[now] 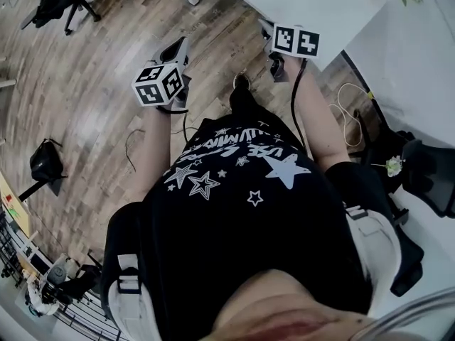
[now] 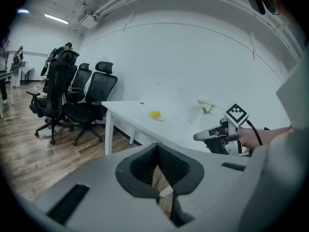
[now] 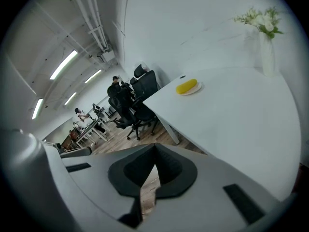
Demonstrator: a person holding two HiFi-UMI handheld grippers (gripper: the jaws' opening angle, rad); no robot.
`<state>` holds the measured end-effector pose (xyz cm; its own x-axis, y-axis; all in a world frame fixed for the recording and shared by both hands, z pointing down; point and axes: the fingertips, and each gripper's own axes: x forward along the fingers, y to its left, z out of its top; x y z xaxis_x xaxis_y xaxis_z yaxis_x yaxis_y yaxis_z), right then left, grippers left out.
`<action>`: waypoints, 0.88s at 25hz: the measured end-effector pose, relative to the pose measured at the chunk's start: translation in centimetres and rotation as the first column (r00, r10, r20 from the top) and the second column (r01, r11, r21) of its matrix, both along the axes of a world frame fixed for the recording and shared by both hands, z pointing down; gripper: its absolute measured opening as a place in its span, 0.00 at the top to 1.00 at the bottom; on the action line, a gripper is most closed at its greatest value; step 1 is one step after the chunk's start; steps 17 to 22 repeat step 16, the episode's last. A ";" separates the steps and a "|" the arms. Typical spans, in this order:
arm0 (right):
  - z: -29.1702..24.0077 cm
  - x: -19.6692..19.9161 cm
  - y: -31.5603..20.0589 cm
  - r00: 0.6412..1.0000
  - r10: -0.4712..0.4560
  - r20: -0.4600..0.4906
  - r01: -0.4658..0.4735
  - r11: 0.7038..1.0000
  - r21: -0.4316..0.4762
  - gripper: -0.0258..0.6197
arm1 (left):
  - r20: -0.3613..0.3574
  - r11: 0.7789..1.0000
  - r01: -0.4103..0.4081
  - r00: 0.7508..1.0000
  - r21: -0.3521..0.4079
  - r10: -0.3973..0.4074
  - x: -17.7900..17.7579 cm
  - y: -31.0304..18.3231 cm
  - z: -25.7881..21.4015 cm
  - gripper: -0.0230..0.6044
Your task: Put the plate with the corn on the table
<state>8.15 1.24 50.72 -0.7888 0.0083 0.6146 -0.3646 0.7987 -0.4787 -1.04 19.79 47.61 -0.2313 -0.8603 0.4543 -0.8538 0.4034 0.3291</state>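
Head view: we're holding the left gripper point(image 1: 182, 45) and right gripper point(image 1: 266, 27) out at 12 o'clock, with the table point(image 1: 334, 6) at 1.

Left gripper view: jaws are pressing together on nothing. The plate point(image 2: 155, 116) is sitting on the table at 12.

Right gripper view: jaws are likewise closed and empty. The yellow corn point(image 3: 186, 86) is lying across the small pale plate at 1. Nudging the plate risks rolling the cob off or tipping the vase point(image 3: 267, 52) at 2.
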 end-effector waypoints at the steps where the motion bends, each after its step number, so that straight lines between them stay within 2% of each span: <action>1: -0.1 0.5 0.8 1.000 -0.005 -0.001 0.005 1.000 0.003 0.95 | 0.002 1.000 0.004 1.000 0.004 -0.004 0.6 0.8 -0.1 0.95; 16: -1.5 6.2 11.0 0.999 -0.047 0.005 0.047 0.998 0.036 0.95 | 0.001 0.998 0.053 0.999 0.035 -0.053 7.1 11.7 -1.1 0.95; 22: -1.5 6.2 11.0 0.999 -0.047 0.005 0.047 0.998 0.036 0.95 | 0.001 0.998 0.053 0.999 0.035 -0.053 7.1 11.7 -1.1 0.95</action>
